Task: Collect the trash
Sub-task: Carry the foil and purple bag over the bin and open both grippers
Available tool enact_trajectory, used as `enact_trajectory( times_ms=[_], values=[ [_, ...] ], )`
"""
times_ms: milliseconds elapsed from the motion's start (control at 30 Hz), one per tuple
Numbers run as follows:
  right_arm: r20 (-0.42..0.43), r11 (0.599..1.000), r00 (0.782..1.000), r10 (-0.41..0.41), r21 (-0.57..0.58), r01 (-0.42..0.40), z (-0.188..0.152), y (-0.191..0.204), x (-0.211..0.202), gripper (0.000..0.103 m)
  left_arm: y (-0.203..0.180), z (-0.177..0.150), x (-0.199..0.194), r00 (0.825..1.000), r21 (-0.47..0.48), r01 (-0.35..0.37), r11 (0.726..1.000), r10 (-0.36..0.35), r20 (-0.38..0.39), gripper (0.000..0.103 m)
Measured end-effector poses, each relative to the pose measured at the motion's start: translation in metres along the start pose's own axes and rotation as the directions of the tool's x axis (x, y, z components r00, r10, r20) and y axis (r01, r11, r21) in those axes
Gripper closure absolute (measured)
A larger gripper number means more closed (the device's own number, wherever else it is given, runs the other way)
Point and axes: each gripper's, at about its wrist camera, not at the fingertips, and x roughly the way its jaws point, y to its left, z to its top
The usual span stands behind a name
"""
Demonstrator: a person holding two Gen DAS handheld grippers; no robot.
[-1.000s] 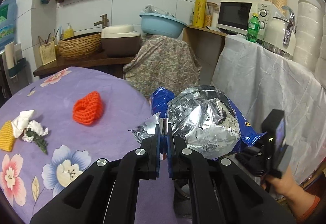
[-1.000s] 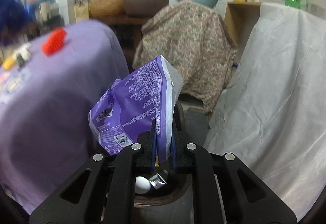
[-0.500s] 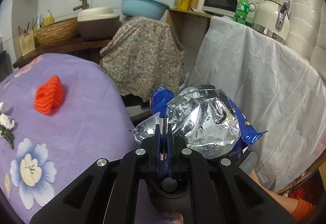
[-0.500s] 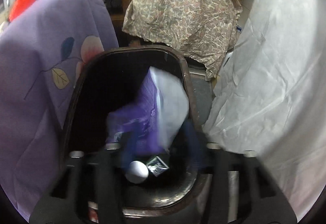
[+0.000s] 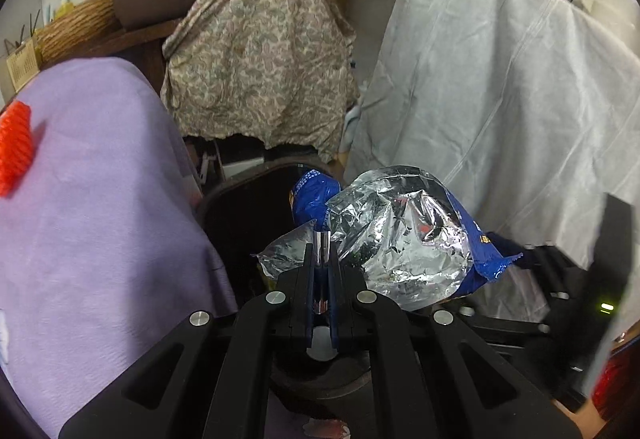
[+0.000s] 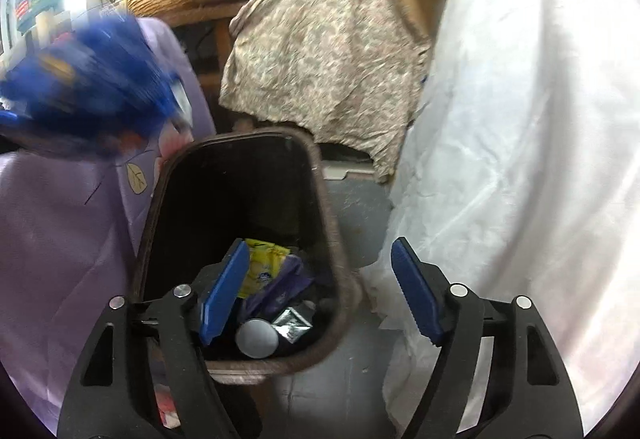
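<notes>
Cluttered kitchen, brown bin (image 6: 320, 175), crumpled blue foil-lined bag (image 5: 404, 243) pinched in left hand-held gripper (image 5: 321, 251), right hand-held gripper (image 6: 316, 287) opening, empty.

My crumpled blue foil-lined bag (image 5: 404, 239) is hanging above the brown bin (image 6: 324, 207), where a purple wrapper (image 6: 280, 285) is lying.

bin (image 6: 328, 223) between tables, wrappers (image 6: 276, 279) seemingly inside
</notes>
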Motion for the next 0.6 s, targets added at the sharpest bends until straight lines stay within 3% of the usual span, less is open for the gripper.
enact_trajectory(
  times_ms=[200,467,500,600],
  values=[
    [0.015,0.998,1.0,-0.012,0.064,0.011,-0.015,-0.021,-0.018,0.029,-0.001,-0.01,0.034,0.997,0.019,-0.048,0.999,0.049,-0.056,0.097],
    [-0.008,0.99,1.0,-0.013,0.137,0.014,-0.026,-0.038,-0.017,0.029,-0.007,-0.022,0.057,0.993,0.059,-0.027,0.998,0.034,-0.112,0.096],
    [-0.008,0.99,1.0,-0.015,0.137,0.016,-0.027,-0.039,-0.017,0.029,-0.009,-0.022,0.059,0.993,0.065,-0.028,0.997,0.035,-0.115,0.091],
    [-0.003,0.989,1.0,-0.012,0.148,0.012,-0.027,-0.04,-0.019,0.029,-0.011,-0.024,0.059,0.993,0.072,-0.035,0.997,0.043,-0.108,0.059]
  ],
)
